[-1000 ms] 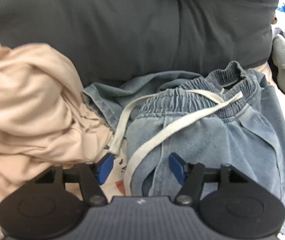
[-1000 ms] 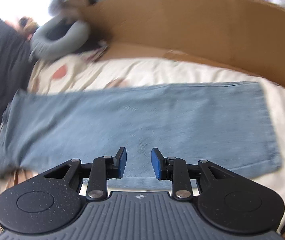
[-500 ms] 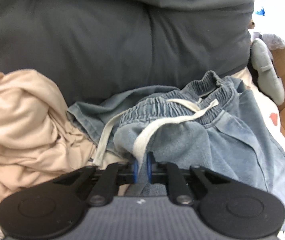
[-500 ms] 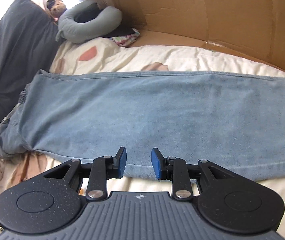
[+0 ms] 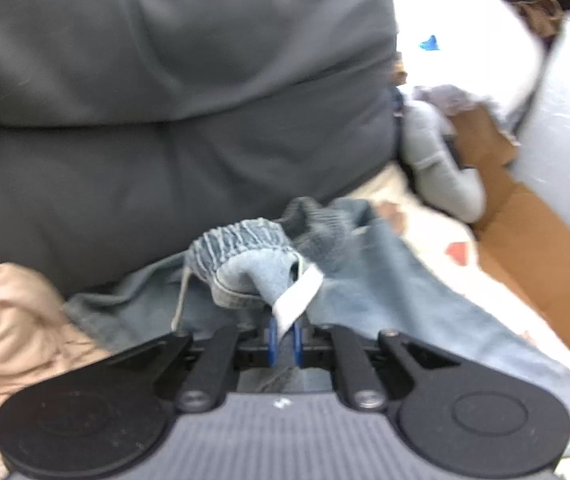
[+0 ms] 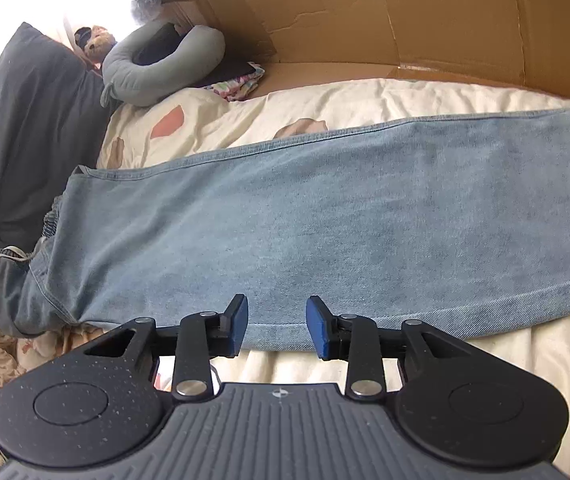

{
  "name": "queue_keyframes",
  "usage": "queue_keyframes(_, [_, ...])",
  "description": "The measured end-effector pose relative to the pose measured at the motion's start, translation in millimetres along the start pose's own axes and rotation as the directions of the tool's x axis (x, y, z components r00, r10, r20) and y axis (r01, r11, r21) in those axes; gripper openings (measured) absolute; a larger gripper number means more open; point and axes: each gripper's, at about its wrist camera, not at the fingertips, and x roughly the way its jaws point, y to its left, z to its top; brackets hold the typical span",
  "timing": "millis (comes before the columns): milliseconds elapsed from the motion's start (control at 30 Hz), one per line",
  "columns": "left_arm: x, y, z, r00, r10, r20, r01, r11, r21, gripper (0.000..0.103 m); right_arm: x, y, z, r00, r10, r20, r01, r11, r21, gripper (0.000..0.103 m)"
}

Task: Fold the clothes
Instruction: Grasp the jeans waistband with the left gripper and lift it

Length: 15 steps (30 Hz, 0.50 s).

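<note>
Light blue jeans (image 6: pixel 325 216) lie flat across the cream bed sheet (image 6: pixel 365 100), legs stretched to the right. In the left wrist view my left gripper (image 5: pixel 283 338) is shut on the jeans (image 5: pixel 385 292) at the elastic waistband (image 5: pixel 241 248). The white drawstring (image 5: pixel 299 296) is pinched between its blue pads, and the waist is lifted off the bed. My right gripper (image 6: pixel 277 330) hovers over the near long edge of the jeans. Its jaws are opening, and no cloth is pinched between them.
A beige garment (image 5: pixel 9 320) is bunched at the left beside the waistband. A dark grey pillow (image 5: pixel 165 100) fills the back. A grey neck pillow (image 6: pixel 157 64) and cardboard walls (image 6: pixel 405 20) border the bed's far side.
My left gripper closed on the drawstring and waistband, then lifted them up off the bed. The right gripper dropped closer to the jeans' near edge and its pads spread a little.
</note>
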Motion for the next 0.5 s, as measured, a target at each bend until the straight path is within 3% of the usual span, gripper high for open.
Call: queue_keyframes(500, [54.2,-108.5,2.9,0.987,-0.154,-0.040,0.156,0.986,0.052,0.004,-2.9,-10.8,-0.6,1.000,0.013,-0.003,-0.013,1.000,0.005,0.038])
